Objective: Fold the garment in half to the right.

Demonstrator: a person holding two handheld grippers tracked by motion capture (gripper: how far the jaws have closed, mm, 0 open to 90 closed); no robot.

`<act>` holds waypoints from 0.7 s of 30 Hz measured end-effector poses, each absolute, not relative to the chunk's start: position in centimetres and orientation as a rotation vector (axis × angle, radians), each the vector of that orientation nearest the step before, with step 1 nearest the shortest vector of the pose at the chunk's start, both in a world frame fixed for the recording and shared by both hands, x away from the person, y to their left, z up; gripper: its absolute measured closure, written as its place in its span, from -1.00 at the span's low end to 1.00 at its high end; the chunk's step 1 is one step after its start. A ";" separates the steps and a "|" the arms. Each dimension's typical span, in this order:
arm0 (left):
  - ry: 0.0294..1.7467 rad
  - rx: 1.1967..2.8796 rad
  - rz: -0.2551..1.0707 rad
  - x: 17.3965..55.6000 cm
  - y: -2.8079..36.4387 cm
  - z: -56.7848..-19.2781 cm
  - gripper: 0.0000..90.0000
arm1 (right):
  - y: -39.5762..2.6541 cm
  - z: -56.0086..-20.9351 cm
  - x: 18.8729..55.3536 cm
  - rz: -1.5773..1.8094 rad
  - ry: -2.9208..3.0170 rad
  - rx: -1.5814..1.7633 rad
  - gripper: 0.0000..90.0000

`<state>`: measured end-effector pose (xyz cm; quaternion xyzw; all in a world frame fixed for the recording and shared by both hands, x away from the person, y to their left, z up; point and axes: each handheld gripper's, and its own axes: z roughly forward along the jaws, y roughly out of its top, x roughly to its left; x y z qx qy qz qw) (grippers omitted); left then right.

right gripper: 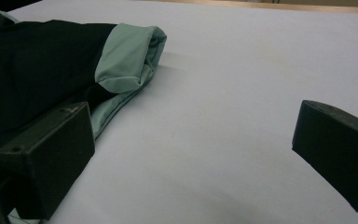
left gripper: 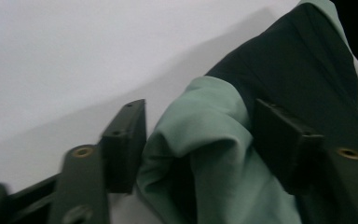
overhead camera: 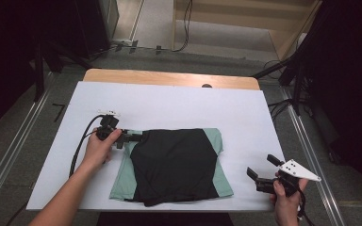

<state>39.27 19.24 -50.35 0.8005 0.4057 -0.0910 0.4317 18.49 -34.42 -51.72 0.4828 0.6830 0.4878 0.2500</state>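
A folded black shirt [overhead camera: 174, 165] with pale green sleeves lies on the white table cover [overhead camera: 179, 103]. My left gripper [overhead camera: 139, 137] reaches level to the shirt's far left corner. In the left gripper view its jaws stand partly apart around a bunched fold of the green sleeve [left gripper: 200, 121], and the cloth brushes the pads without being pinched flat. My right gripper [overhead camera: 261, 165] rests near the front right edge, to the right of the shirt, open with bare table between its jaws [right gripper: 191, 140]. The shirt's other green sleeve [right gripper: 126, 56] lies ahead of it to the left.
The wooden table edge [overhead camera: 169, 77] shows at the back beyond the white cover. Dark stands and cables [overhead camera: 292, 70] flank the table on the floor. Bare cover lies behind the shirt and to its right.
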 end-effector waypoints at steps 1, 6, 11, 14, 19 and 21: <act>1.003 2.002 -0.224 39.2 19.2 -50.3 0.04 | -34.4 -51.7 18.5 1.329 1.859 1.315 -1.00; 0.984 1.997 -0.202 38.9 19.3 -49.5 0.61 | -34.3 -51.6 18.5 1.333 1.861 1.319 -1.00; 0.966 2.016 -0.142 38.3 18.9 -48.6 0.80 | -33.8 -51.3 18.4 1.339 1.865 1.315 -1.00; 0.952 2.038 -0.106 38.0 18.6 -48.0 0.81 | -33.3 -50.9 18.4 1.351 1.868 1.312 -1.00; 0.937 2.057 -0.071 37.7 18.3 -47.1 0.83 | -32.4 -50.3 18.4 1.366 1.877 1.305 -1.00; 0.925 2.065 -0.055 37.6 18.2 -46.7 0.83 | -32.0 -50.0 18.4 1.371 1.879 1.296 -1.00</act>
